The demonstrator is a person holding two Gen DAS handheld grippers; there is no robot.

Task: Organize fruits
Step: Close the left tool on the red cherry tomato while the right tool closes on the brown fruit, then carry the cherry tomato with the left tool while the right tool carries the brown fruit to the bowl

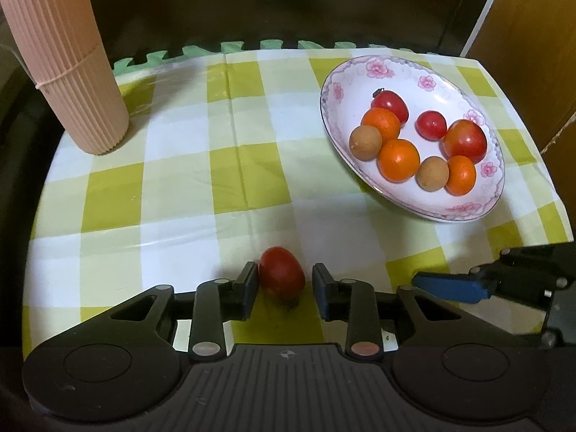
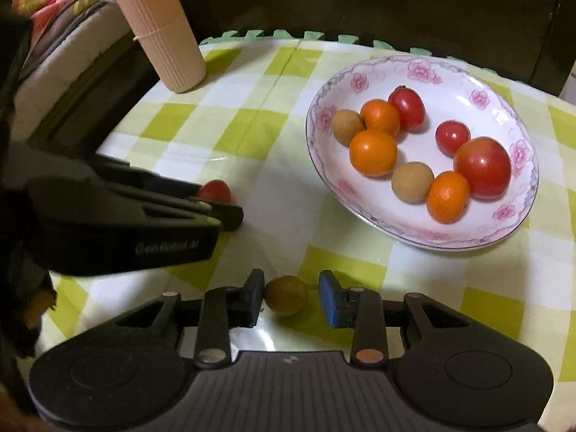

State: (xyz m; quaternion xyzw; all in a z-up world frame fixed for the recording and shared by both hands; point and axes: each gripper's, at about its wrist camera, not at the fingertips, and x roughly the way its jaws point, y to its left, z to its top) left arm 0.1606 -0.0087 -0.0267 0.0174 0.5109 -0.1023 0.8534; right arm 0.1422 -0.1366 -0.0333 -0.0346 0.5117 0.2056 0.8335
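A counter (image 1: 216, 165) covered in a yellow-green and white checked cloth is carrying everything, with a green foam mat (image 1: 230, 48) peeking out along its far edge. A tall, ribbed pink cylinder (image 1: 61, 57) is standing upright near the far left corner, well apart from the fruit. On the right side a white oval dish with pink flowers (image 1: 360, 75) is holding eight fruits: three oranges, three red tomatoes and two small brown fruits, all crowding together in its middle. The left tool (image 1: 285, 282) is reaching low over the near edge of the counter with its jaws standing open around a red tomato (image 1: 280, 275); the left pad is touching or nearly touching the tomato, while a gap is showing on the other side. The right tool (image 2: 292, 297) is sitting just beside it, jaws likewise open, framing a small brown fruit (image 2: 286, 295) that is resting on the cloth, close against the left pad and apart from the blue right pad (image 2: 329, 297). Both loose fruits are lying outside the dish, near the front edge.
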